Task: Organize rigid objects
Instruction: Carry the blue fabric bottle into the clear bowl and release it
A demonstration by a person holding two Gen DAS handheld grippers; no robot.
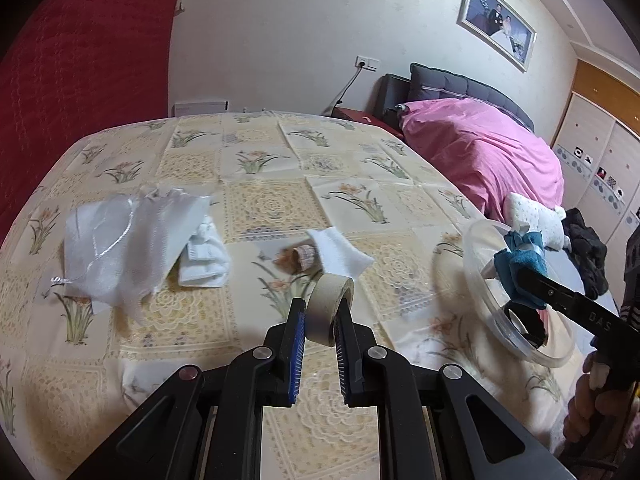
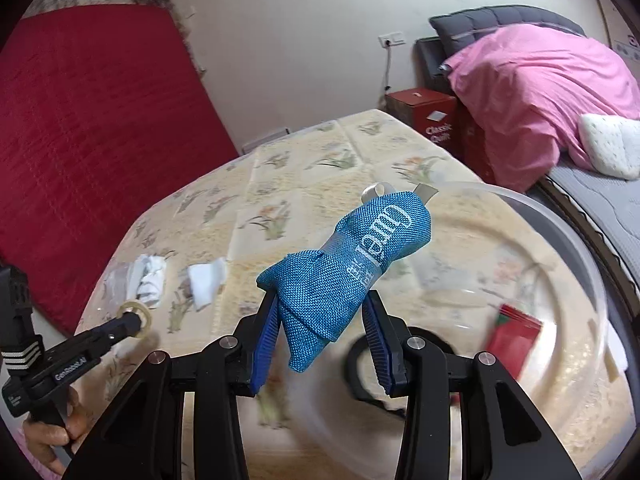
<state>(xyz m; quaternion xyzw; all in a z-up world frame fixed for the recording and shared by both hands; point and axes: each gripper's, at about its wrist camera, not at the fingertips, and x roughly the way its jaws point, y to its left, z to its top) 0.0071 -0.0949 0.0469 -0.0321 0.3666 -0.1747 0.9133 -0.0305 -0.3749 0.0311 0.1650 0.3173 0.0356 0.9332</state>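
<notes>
A roll of beige masking tape [image 1: 329, 309] stands on edge between the fingers of my left gripper [image 1: 322, 305], which is shut on it above the flowered tablecloth [image 1: 272, 204]. From the right wrist view the same tape [image 2: 138, 314] shows at the left gripper's tip [image 2: 134, 320]. My right gripper [image 2: 322, 296] is shut on a blue woven pouch [image 2: 360, 248], held over a clear plastic bowl [image 2: 580, 248]. Inside the bowl lie a black ring [image 2: 360, 364] and a red packet [image 2: 514, 332]. The left wrist view shows the pouch [image 1: 520, 264] over the bowl's rim [image 1: 478, 264].
A white mesh bag [image 1: 120, 240], a folded white cloth [image 1: 204, 258], a small brown item [image 1: 300, 260] and a white cloth scrap [image 1: 340, 252] lie on the table. A bed with a pink cover [image 1: 480, 152] borders the table's right side. A person's hand [image 1: 588, 400] grips the right handle.
</notes>
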